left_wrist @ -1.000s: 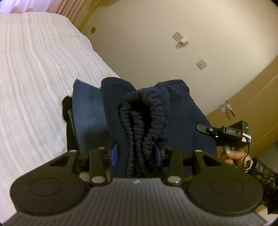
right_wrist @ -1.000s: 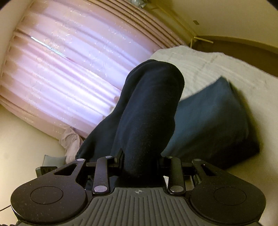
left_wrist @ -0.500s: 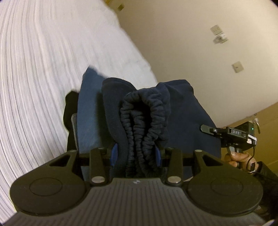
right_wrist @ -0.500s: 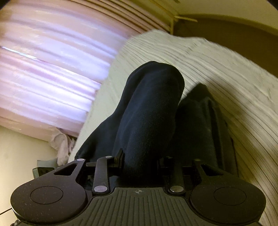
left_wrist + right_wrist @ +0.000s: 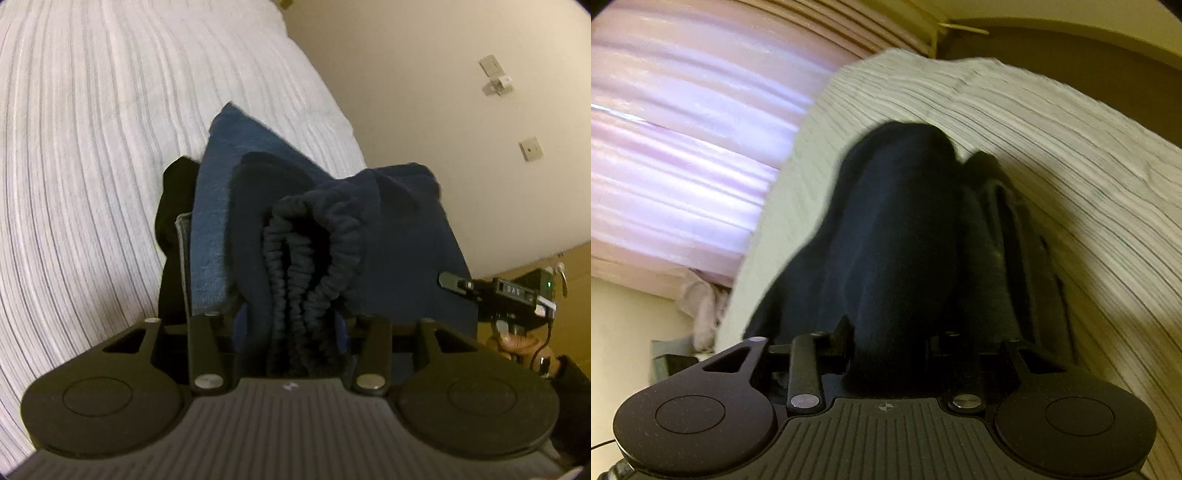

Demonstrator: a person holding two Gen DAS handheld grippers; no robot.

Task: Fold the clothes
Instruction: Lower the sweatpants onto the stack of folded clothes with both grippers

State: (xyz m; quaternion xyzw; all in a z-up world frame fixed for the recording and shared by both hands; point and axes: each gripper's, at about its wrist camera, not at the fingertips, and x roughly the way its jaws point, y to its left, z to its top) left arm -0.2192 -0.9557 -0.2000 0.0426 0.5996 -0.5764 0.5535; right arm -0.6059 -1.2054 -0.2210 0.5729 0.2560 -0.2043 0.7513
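Both my grippers carry one dark navy garment above the striped bed.

My left gripper [image 5: 303, 325] is clamped on the gathered elastic waistband [image 5: 314, 266] of the navy garment [image 5: 399, 236], the bunched cloth filling the gap between its fingers; my right gripper [image 5: 890, 350] is clamped on another dark fold of the same garment [image 5: 897, 229], which rises thick out of its jaws. From the left wrist view I see my right hand [image 5: 517, 339] off to the side holding its tool. The cloth hangs doubled between the two grips, over the striped bedspread [image 5: 92, 166], with a pink curtain [image 5: 683, 129] beyond. I judge the fold to be partly made: layers are stacked, but nothing is laid flat or smoothed yet, and the setting down remains.
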